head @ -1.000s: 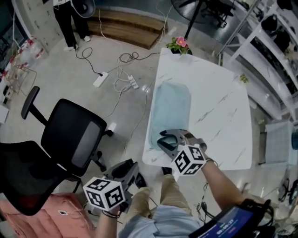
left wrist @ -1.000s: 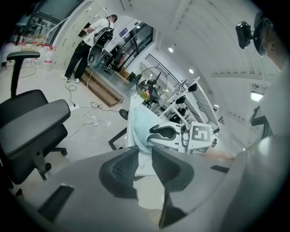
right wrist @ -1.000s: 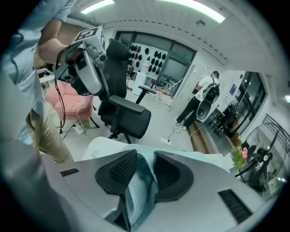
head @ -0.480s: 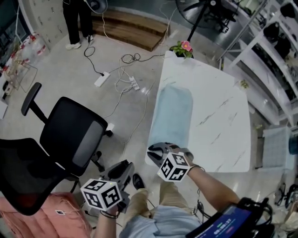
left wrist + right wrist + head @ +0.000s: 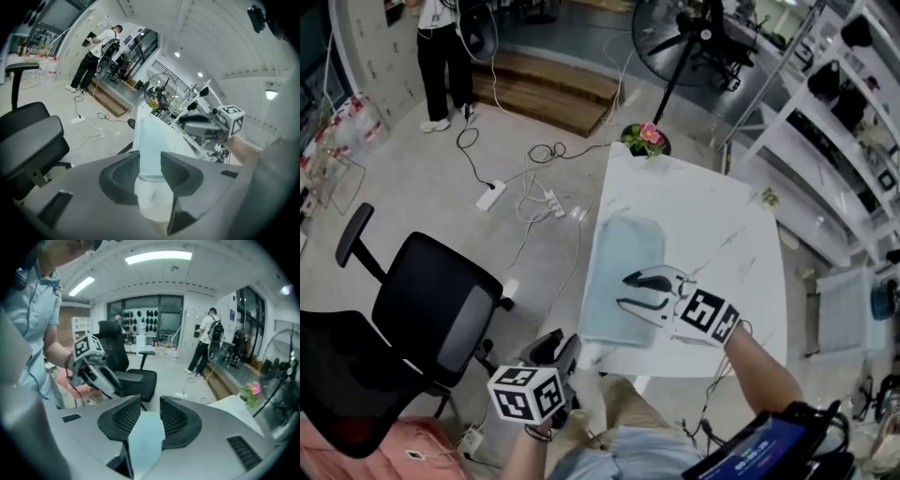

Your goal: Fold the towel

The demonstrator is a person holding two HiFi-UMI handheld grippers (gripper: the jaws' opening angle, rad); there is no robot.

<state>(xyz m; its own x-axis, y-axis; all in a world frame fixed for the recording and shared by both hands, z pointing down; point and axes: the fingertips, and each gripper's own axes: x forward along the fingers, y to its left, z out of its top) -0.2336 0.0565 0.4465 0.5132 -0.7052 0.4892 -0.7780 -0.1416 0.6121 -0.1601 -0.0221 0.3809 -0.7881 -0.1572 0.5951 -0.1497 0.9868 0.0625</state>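
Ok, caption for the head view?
Right tongs, opening and empty, hover over the blue towel on the white table.

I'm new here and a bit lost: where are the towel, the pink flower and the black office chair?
towel (image 5: 619, 272): head view, middle of the light blue cloth.
pink flower (image 5: 650, 133): head view, on the bloom.
black office chair (image 5: 422, 291): head view, on its black padding.

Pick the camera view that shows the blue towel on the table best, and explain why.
The head view: it looks down on the towel, showing nearly its whole outline flat on the white table. The left gripper view shows it foreshortened, end-on; the right gripper view shows only a pale-blue patch.
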